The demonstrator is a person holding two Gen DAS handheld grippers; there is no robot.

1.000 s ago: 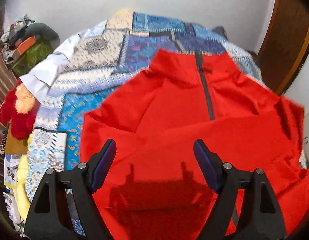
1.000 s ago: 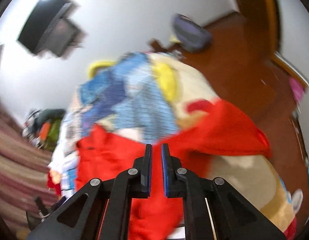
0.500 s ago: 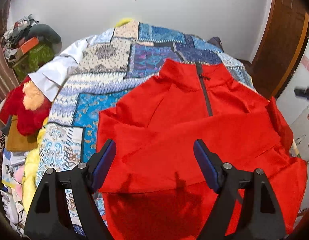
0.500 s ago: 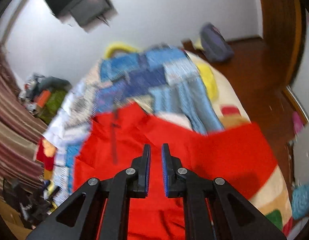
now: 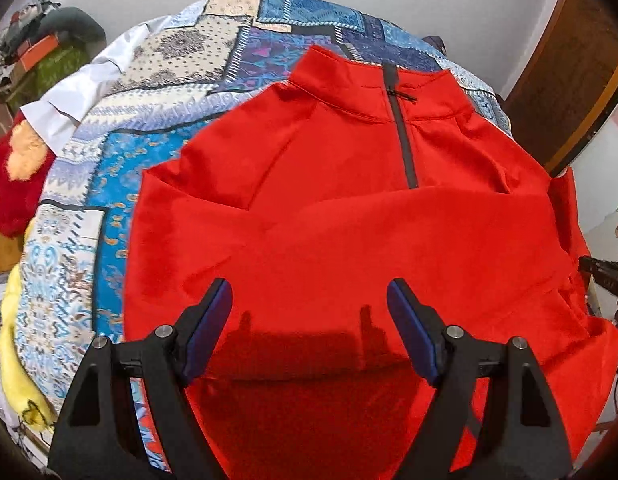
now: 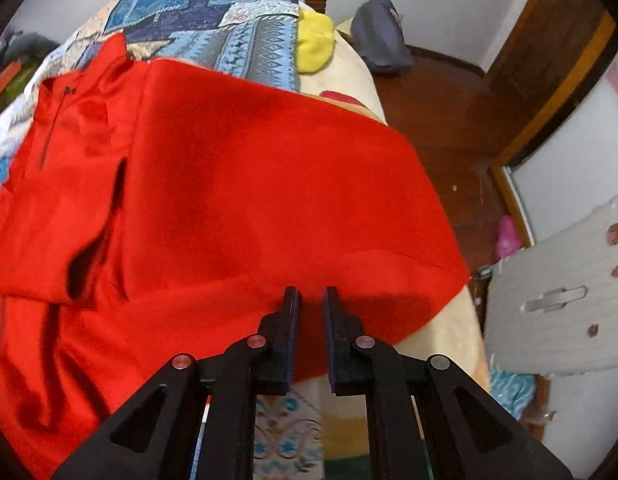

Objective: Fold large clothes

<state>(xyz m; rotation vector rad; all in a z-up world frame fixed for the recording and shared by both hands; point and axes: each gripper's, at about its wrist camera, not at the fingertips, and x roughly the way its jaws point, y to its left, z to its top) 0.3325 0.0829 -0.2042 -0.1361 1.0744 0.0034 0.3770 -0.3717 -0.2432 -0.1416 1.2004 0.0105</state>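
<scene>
A large red zip-neck top [image 5: 349, 220] lies face up on a patchwork bedspread [image 5: 169, 72], collar at the far end, one sleeve folded across its chest. My left gripper [image 5: 309, 308] is open and empty above the top's lower middle. In the right wrist view the top [image 6: 249, 184] spreads to the bed's right edge, where its cloth hangs over. My right gripper [image 6: 311, 308] has its jaws nearly closed with a narrow gap, empty, just above the top's near right hem. The right gripper's tip shows in the left wrist view [image 5: 605, 276].
A red and tan plush toy [image 5: 17, 172] and a white cloth [image 5: 77, 96] lie at the bed's left. A yellow pillow [image 6: 315, 42] and a grey bag [image 6: 383, 38] sit at the far end. A wooden floor [image 6: 441, 104] and door frame [image 6: 549, 92] are right.
The right gripper has swung down from looking across the room to low over the top's right hem. The left gripper has moved slightly closer over the top and stays open.
</scene>
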